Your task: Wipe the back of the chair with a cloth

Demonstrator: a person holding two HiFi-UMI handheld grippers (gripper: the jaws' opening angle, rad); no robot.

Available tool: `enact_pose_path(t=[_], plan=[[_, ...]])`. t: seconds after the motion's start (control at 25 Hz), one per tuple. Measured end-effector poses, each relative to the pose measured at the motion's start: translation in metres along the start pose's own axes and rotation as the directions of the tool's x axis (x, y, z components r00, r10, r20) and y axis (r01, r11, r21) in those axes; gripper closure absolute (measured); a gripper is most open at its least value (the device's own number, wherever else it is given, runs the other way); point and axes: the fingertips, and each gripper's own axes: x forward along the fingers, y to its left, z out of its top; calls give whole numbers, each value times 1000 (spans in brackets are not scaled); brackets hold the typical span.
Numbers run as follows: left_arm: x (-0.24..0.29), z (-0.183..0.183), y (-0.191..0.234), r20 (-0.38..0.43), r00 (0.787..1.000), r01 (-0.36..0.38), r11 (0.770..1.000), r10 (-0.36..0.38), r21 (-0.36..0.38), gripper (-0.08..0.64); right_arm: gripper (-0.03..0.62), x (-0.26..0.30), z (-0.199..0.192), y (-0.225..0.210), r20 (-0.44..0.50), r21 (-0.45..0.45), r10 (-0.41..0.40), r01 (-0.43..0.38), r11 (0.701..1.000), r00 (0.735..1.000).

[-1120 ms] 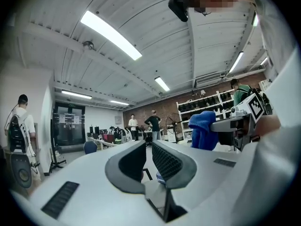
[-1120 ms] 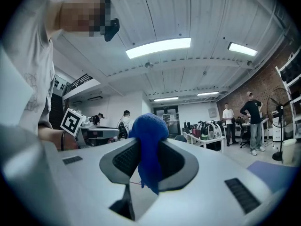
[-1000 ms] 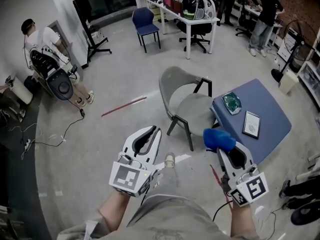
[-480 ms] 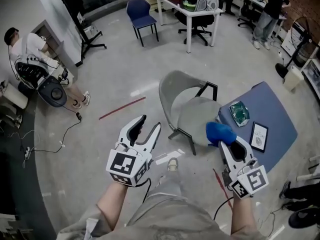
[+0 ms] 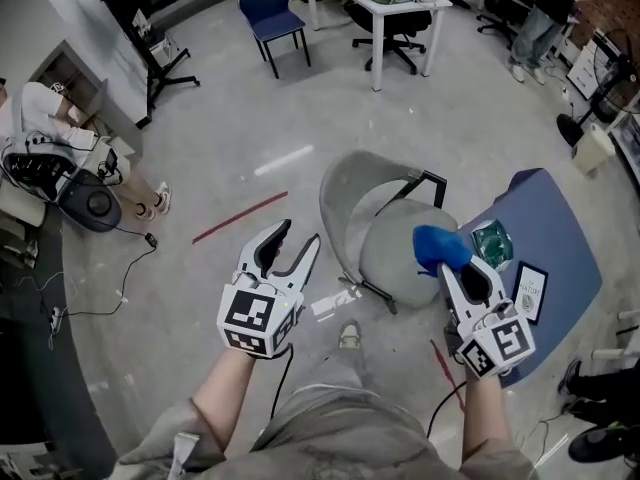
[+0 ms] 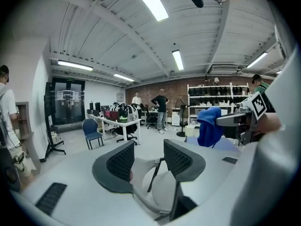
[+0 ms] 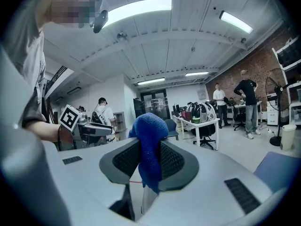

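Note:
A grey shell chair point(image 5: 342, 196) on black legs stands just ahead of me on the concrete floor, its curved back turned toward my left. My left gripper point(image 5: 298, 234) hovers left of the chair's back. Its jaws are opening and nothing is between them; in the left gripper view the chair point(image 6: 157, 185) shows through the gap. My right gripper point(image 5: 448, 264) is over the seat's right edge, shut on a bunched blue cloth point(image 5: 438, 245). The cloth point(image 7: 149, 145) hangs down between its jaws.
A blue table point(image 5: 565, 223) at the right carries a green packet point(image 5: 492, 240) and a framed card point(image 5: 528, 290). A white desk point(image 5: 378, 0) and a blue chair point(image 5: 265, 8) stand beyond. A person point(image 5: 40, 118) crouches at far left. A red strip point(image 5: 240, 216) lies on the floor.
Both grippers have moved forward toward the chair, which now lies closer below me. The left jaws went from shut to spread apart. The blue cloth stays gripped in the right gripper.

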Motion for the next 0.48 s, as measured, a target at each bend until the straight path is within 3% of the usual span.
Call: enact_pose_path(t=[0.2,0.48], plan=[[39,-12,27,-43,999,23,999,-24,-25,347,477,46,-9,-29,-28,6,-34,34,999,999],[94,-44,37,-98,995,17,1000,-20,-24,347,477,94,-53,-85,-85,-4,-53,53,999,995]])
